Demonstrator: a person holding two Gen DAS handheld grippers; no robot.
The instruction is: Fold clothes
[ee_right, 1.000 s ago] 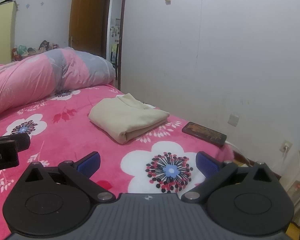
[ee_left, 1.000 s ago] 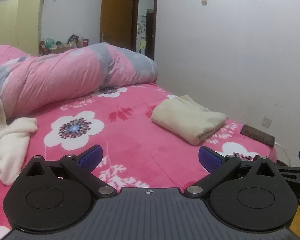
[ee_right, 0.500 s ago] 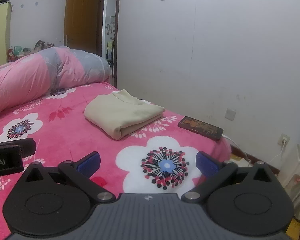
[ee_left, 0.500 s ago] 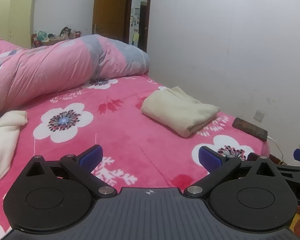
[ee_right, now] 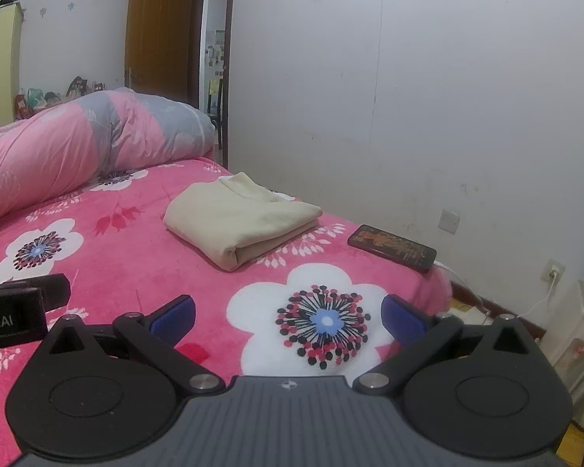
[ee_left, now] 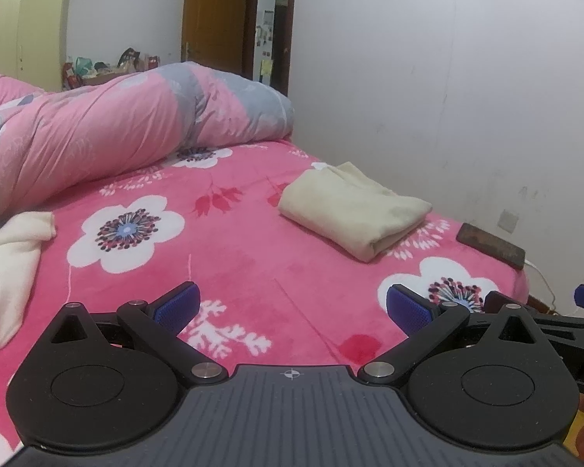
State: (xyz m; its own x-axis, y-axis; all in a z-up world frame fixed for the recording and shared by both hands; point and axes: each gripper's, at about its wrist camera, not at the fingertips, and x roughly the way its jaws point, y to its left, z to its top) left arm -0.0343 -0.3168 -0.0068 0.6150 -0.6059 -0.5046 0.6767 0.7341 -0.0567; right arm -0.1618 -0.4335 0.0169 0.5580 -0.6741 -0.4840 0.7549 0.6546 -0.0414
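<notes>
A folded cream garment (ee_left: 352, 206) (ee_right: 239, 220) lies on the pink flowered bedspread (ee_left: 229, 257) (ee_right: 136, 241) near the bed's right side. A white garment (ee_left: 9, 260) lies crumpled at the left edge of the left wrist view. My left gripper (ee_left: 292, 305) is open over the bedspread, well short of the folded garment, with nothing between its blue pads. My right gripper (ee_right: 288, 315) is open too, above a big white flower, and holds nothing. In the right wrist view the left gripper's body shows at the left edge.
A rolled pink and grey quilt (ee_left: 128, 128) (ee_right: 78, 140) lies across the far end of the bed. A dark phone (ee_left: 490, 245) (ee_right: 391, 247) with a cable rests at the bed's right edge by the white wall. A yellow wardrobe (ee_left: 23, 27) and an open door (ee_left: 218, 19) stand behind.
Both views have shifted slightly, with the folded garment and the phone drifting within the frames. Both grippers stay open and empty.
</notes>
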